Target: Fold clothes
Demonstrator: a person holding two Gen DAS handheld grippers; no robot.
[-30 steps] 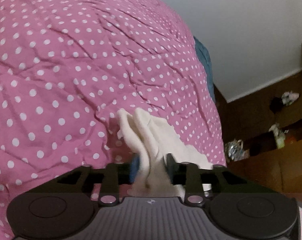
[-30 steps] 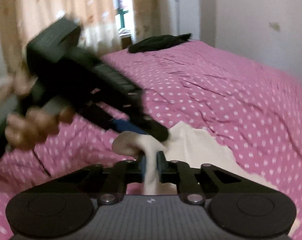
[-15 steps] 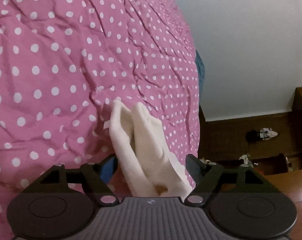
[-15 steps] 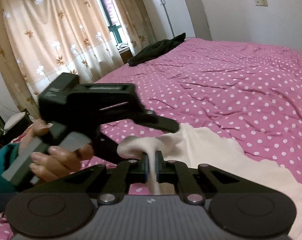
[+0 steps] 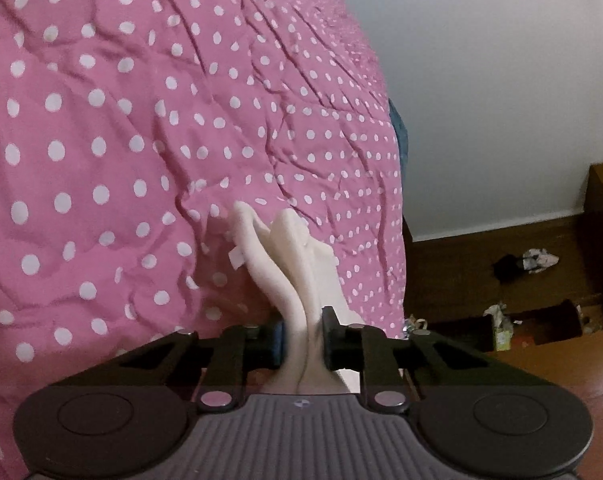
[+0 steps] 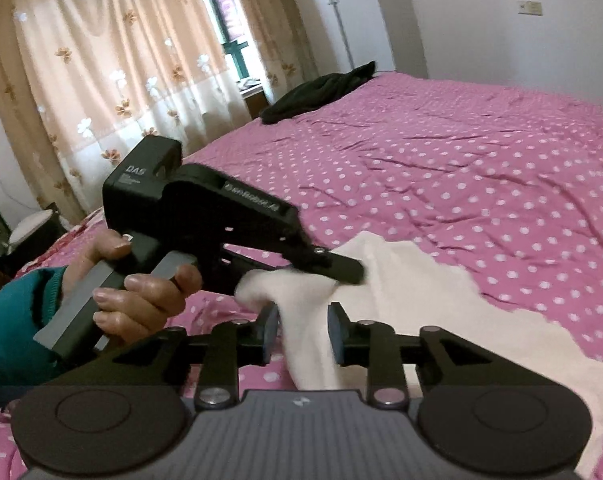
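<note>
A cream white garment (image 6: 441,304) lies on the pink polka-dot bedspread (image 6: 461,160), one bunched edge lifted. In the left wrist view my left gripper (image 5: 301,344) is shut on a folded bunch of the garment (image 5: 289,264), which rises between the jaws. In the right wrist view my right gripper (image 6: 303,336) has its jaws apart around the hanging cloth, not pinching it. The left gripper (image 6: 337,266), held in a hand, shows there clamping the same bunched edge just above.
A black garment (image 6: 321,92) lies at the far edge of the bed by the curtained window (image 6: 229,20). The bed edge (image 5: 397,200) drops to a wooden floor with small litter (image 5: 537,260). A dark nightstand (image 6: 5,236) stands at left.
The left gripper, open half a second ago, has closed on the garment. The right gripper, shut on the cloth before, has opened its jaws. Both stay close together.
</note>
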